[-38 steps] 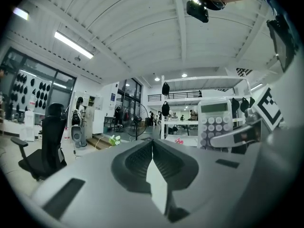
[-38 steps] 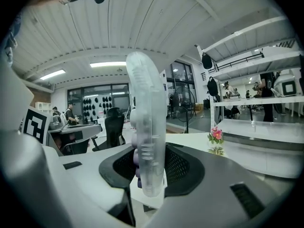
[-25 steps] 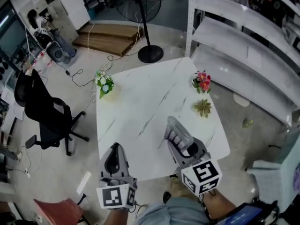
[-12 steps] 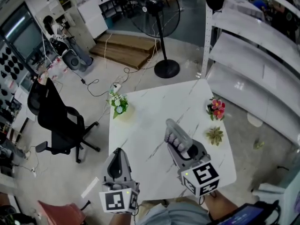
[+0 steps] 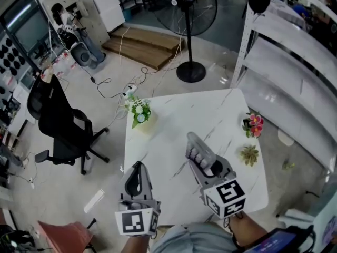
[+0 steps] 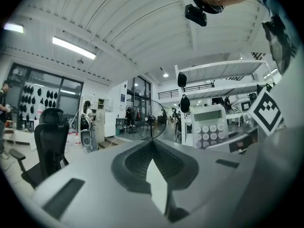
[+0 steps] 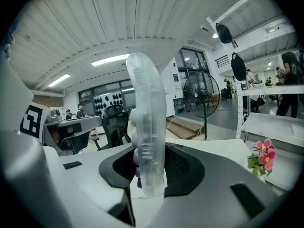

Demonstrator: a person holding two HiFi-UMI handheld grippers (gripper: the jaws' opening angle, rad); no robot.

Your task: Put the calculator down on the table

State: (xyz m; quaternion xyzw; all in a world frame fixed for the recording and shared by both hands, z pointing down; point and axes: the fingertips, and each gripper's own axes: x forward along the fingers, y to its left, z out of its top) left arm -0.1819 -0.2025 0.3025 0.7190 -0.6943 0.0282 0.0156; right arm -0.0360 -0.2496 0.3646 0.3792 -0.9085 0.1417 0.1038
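- Clenched shut and empty over near corner of table (image 5: 174, 121): left gripper (image 5: 138, 168).
- Clamped edge-up in right gripper (image 5: 207, 166), held above the tabletop: calculator (image 5: 196, 150).
- Farther back: white flowers (image 5: 139, 111), pink flowers (image 5: 255, 124), standing fan (image 5: 188, 13).

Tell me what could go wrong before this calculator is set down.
1. The right gripper holds the calculator only by its lower end, so it could pivot or slip.
2. It stands on edge; released like this over the table, it would likely topple.
3. The succulent and pink flowers sit near the table's right edge; a rightward sweep could knock them.
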